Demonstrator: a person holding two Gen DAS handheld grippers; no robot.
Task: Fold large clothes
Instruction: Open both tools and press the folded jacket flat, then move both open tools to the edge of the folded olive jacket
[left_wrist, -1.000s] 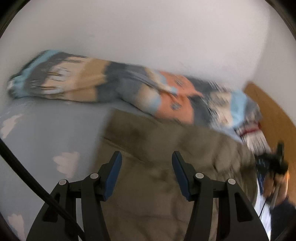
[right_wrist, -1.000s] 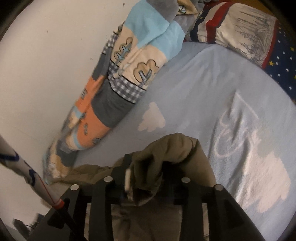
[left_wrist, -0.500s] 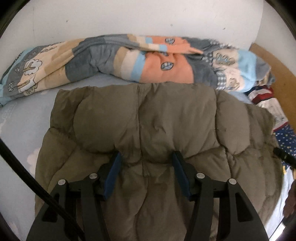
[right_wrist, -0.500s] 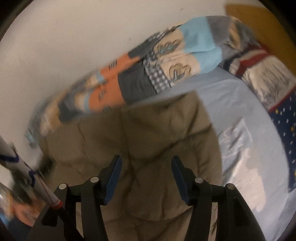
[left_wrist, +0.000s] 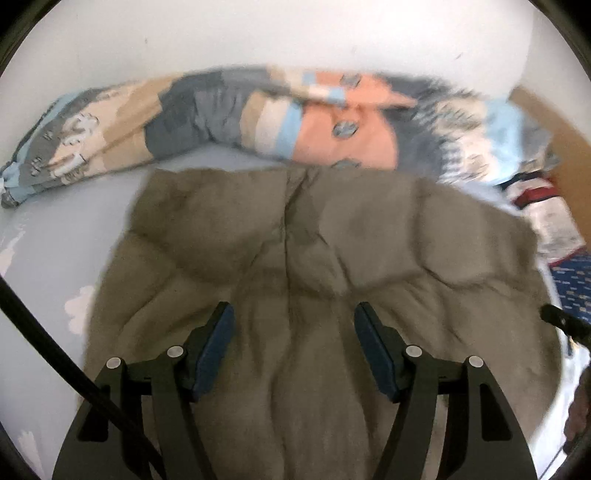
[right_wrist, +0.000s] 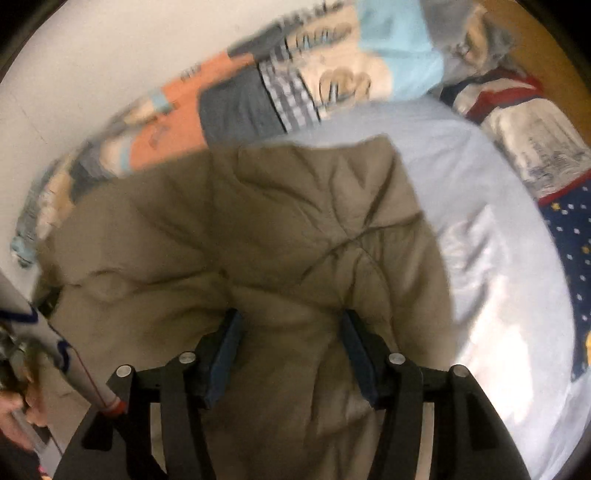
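An olive-brown padded jacket lies spread flat on the light blue bed sheet. It also fills the middle of the right wrist view. My left gripper is open and empty, hovering above the jacket's near part. My right gripper is open and empty too, above the jacket's right half. Both views are blurred by motion.
A rolled patchwork quilt lies along the white wall behind the jacket, also in the right wrist view. A red, white and navy pillow sits at the right by a wooden headboard. Bare sheet lies right of the jacket.
A second ago my right gripper was shut on a bunched part of the jacket; it let go and opened. The jacket now lies spread flat. Both grippers have drawn back slightly.
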